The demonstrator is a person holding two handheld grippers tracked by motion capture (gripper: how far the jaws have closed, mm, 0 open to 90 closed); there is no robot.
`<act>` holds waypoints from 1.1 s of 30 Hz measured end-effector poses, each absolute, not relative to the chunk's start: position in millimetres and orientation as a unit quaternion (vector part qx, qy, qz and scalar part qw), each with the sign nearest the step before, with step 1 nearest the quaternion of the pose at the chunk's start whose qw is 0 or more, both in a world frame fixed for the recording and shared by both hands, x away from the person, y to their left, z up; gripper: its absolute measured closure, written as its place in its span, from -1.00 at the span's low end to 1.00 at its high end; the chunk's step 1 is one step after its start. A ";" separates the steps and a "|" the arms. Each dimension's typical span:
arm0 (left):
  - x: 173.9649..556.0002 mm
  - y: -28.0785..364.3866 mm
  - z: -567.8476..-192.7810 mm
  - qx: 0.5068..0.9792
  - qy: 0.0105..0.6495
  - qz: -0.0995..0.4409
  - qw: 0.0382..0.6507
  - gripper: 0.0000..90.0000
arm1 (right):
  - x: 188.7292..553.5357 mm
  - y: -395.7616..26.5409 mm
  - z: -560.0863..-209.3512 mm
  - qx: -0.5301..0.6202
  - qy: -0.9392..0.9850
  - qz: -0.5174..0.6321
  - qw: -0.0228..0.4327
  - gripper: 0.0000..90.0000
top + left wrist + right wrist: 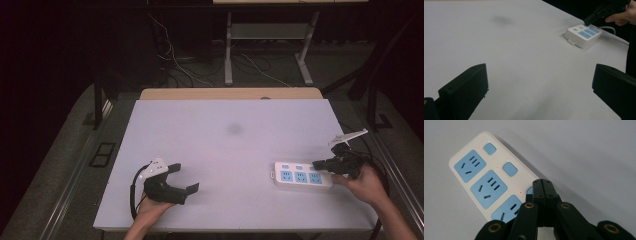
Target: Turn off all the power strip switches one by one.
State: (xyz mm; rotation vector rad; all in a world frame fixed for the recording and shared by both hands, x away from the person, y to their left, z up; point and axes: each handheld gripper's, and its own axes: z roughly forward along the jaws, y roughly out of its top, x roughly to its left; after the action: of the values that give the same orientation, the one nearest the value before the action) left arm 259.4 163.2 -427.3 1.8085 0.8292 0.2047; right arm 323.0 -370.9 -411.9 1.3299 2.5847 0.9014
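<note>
Power strip [301, 176] lies at about four o'clock on the tabletop [225, 150], its long axis running nine to three. Right tongs [320, 164], clenched on nothing, tip down onto its nearest switch button [530, 190] from three o'clock. Left tongs [182, 177] rest released at seven o'clock, well apart.

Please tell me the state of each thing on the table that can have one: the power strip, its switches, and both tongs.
Power strip: lying flat on the table, sockets up and empty.
Switches: a small red light glows beside each.
Right tongs: shut, tips on the nearest switch.
Left tongs: wide open, holding nothing, resting near the table's front edge.
</note>
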 end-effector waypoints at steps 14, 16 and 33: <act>260.0 162.5 -428.1 0.761 0.351 0.087 0.538 -1.00 | 319.1 -373.7 -414.6 0.445 0.838 0.313 0.047 1.00; 260.0 162.5 -428.0 0.761 0.352 0.087 0.538 -1.00 | 318.4 -373.2 -414.6 0.444 0.838 0.311 0.050 1.00; 260.7 162.4 -428.2 0.764 0.350 0.086 0.536 -1.00 | 318.7 -365.8 -412.9 0.434 0.850 0.290 0.063 1.00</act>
State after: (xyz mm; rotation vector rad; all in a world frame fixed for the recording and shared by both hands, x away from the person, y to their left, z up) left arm 260.7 162.4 -428.2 1.8191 0.8325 0.2060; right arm 318.7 -365.8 -412.9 1.3122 2.5703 0.8772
